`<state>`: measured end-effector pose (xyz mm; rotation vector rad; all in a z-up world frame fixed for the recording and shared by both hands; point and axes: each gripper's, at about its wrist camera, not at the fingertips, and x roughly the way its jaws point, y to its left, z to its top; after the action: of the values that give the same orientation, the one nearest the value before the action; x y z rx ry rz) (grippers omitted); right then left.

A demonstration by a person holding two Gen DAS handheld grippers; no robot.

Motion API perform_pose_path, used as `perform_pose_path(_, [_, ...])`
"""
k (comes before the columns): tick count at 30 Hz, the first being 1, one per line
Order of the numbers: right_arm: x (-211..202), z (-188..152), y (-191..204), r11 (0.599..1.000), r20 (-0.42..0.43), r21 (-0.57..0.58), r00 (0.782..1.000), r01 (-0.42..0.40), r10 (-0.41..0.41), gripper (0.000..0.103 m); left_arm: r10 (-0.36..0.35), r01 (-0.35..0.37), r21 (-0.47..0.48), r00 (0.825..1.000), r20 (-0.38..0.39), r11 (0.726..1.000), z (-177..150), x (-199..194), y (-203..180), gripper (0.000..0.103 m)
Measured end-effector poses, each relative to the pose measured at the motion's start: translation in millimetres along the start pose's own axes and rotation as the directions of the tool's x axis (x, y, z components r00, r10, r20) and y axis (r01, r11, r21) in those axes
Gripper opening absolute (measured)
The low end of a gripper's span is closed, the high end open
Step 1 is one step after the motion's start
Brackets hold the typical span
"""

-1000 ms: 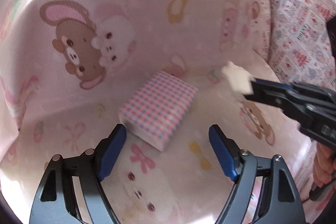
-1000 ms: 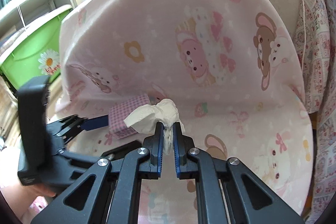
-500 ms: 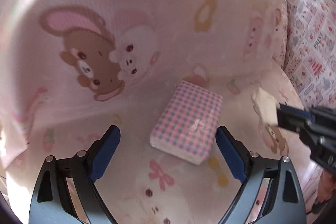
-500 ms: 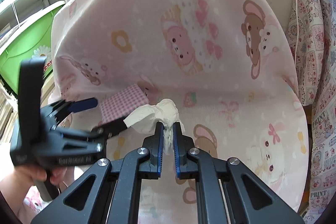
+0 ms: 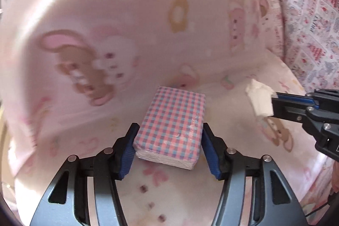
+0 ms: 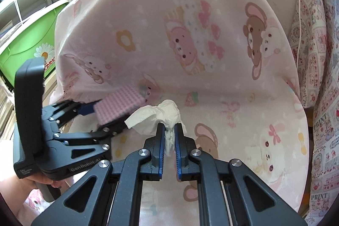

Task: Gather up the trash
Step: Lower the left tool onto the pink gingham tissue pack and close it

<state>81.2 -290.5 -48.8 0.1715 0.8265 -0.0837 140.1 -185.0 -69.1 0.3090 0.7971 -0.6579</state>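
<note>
Now the left claw is closing its jaws on the checked pack lying lengthwise between them on the seat, while the right claw is clamping the tissue alongside.

The tissue pack is checked in pink, pale blue and white, with a white edge along its near side. It lies on a pale pink cover printed with brown bears, white rabbits, ochre flowers, pink bows and red strawberries. Right of the pack, the crumpled tissue is plain white. Far right of the pack, a patchwork fabric shows cream squares with red and grey-blue prints. Each gripper is black with blue pads. In the right wrist view, up and left of the pack, a lime-green bin carries a white daisy with a yellow centre.
</note>
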Motion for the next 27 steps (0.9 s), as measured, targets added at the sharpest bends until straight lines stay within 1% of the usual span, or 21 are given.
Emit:
perform_pose_path(2, [-0.1,-1.1,4.3,1.0,0.001,-0.012,1.0,0.001,-0.001,0.01,0.064,-0.064,-0.039,0.998,-0.012,0.997,-2.1,-4.4,3.4,0.056])
perform_pose_path(4, [1.2,-2.1,8.2,1.0,-0.004,-0.017,1.0,-0.003,0.003,0.01,0.13,-0.132,-0.087,0.991,-0.028,0.987,-6.7,-11.0,14.7,0.056])
perform_pose_path(5, [1.6,-2.9,9.8,1.0,-0.006,-0.021,1.0,-0.002,0.002,0.01,0.167,-0.17,-0.104,0.985,-0.041,0.98,-9.6,-12.6,20.4,0.057])
perform_pose_path(7, [2.9,-4.6,13.6,0.999,-0.011,-0.033,1.0,-0.002,0.001,0.01,0.251,-0.257,-0.118,0.966,-0.065,0.959,-15.8,-14.0,32.5,0.057])
perform_pose_path(8, [3.3,-5.7,15.1,0.999,-0.013,-0.038,1.0,-0.001,0.0,0.01,0.269,-0.277,-0.134,0.96,-0.071,0.952,-18.2,-14.3,38.6,0.057])
perform_pose_path(10, [3.9,-7.6,18.1,0.999,-0.016,-0.045,1.0,-0.001,0.0,0.01,0.26,-0.271,-0.183,0.962,-0.082,0.945,-21.8,-16.3,50.9,0.057])
perform_pose_path(13, [2.4,-9.4,21.0,0.998,-0.013,-0.061,1.0,-0.004,0.003,0.01,0.202,-0.216,-0.241,0.976,-0.082,0.946,-27.4,-24.1,65.1,0.057])
perform_pose_path(16, [0.3,-13.0,22.7,0.997,-0.01,-0.078,1.0,0.003,-0.004,0.01,0.162,-0.179,-0.238,0.983,-0.088,0.955,-35.8,-30.8,70.5,0.057])
perform_pose_path(17, [0.3,-13.6,22.8,0.997,-0.011,-0.079,1.0,0.004,-0.004,0.01,0.151,-0.169,-0.233,0.984,-0.091,0.958,-41.0,-36.3,77.8,0.057])
perform_pose_path(19, [0.0,-15.1,22.8,0.997,-0.015,-0.079,1.0,0.003,-0.005,0.01,0.109,-0.13,-0.232,0.989,-0.103,0.964,-44.0,-38.7,75.9,0.059])
perform_pose_path(20, [-1.0,-16.6,22.3,0.997,-0.016,-0.079,1.0,0.005,-0.006,0.01,0.085,-0.108,-0.238,0.991,-0.103,0.965,-44.7,-40.6,75.2,0.064])
perform_pose_path(21, [-0.5,-16.9,22.6,0.997,-0.016,-0.079,1.0,0.006,-0.007,0.01,0.059,-0.08,-0.245,0.994,-0.091,0.966,-46.4,-47.0,79.6,0.073])
perform_pose_path(22, [-1.3,-17.3,22.0,0.997,-0.015,-0.079,1.0,0.006,-0.007,0.01,0.038,-0.054,-0.244,0.997,-0.07,0.968,-45.6,-50.2,78.8,0.077])
perform_pose_path(23, [-1.6,-17.7,21.8,0.997,-0.015,-0.079,1.0,0.003,-0.005,0.01,0.028,-0.039,-0.23,0.998,-0.053,0.972,-44.0,-52.5,77.5,0.081])
perform_pose_path(25, [-0.2,-17.0,23.6,0.997,-0.013,-0.082,1.0,0.002,-0.003,0.01,0.059,-0.064,-0.172,0.998,-0.037,0.983,-39.6,-53.4,73.2,0.081])
perform_pose_path(27, [-0.8,-17.6,24.2,0.996,-0.01,-0.087,1.0,0.002,-0.003,0.01,0.078,-0.082,-0.107,0.996,-0.043,0.991,-36.4,-46.7,69.4,0.081])
